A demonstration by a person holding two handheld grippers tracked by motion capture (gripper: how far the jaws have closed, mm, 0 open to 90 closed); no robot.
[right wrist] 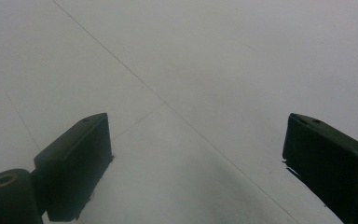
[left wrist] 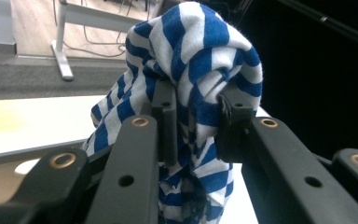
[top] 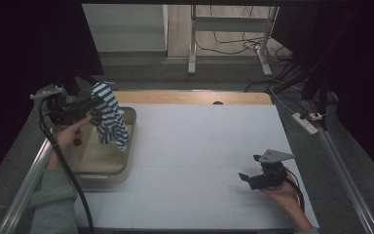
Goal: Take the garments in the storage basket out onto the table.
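Blue-and-white striped cloth (top: 108,119) hung bunched from the left gripper (top: 88,104) at the upper left of the high view, lifted above the shallow beige rectangular tray (top: 100,163) with only its lowest fold reaching down near the tray's inner right wall; whether that fold touched the tray could not be told. In the left gripper view the black jaws were clamped on the cloth (left wrist: 193,84), fabric pinched between them and spilling over both pads, so the pick-up looked done, while carrying it clear and setting it down appeared to be left. The tray's raised rim sat directly below the hanging fabric, a likely edge to catch on if the cloth were swept sideways too low. Just left of the tray ran the table's metal side rail (top: 27,183), leaving little room on that side. Toward the middle of the frame the wide white table top (top: 199,146) lay bare, giving plenty of open space for a drop. At the lower right, the right gripper (top: 246,176) rested low on the table in the person's hand, well apart from the cloth; in the right gripper view its jaws stood spread wide with nothing between them over the white surface (right wrist: 191,93). Beyond it the table's right edge and another rail closed the workspace.
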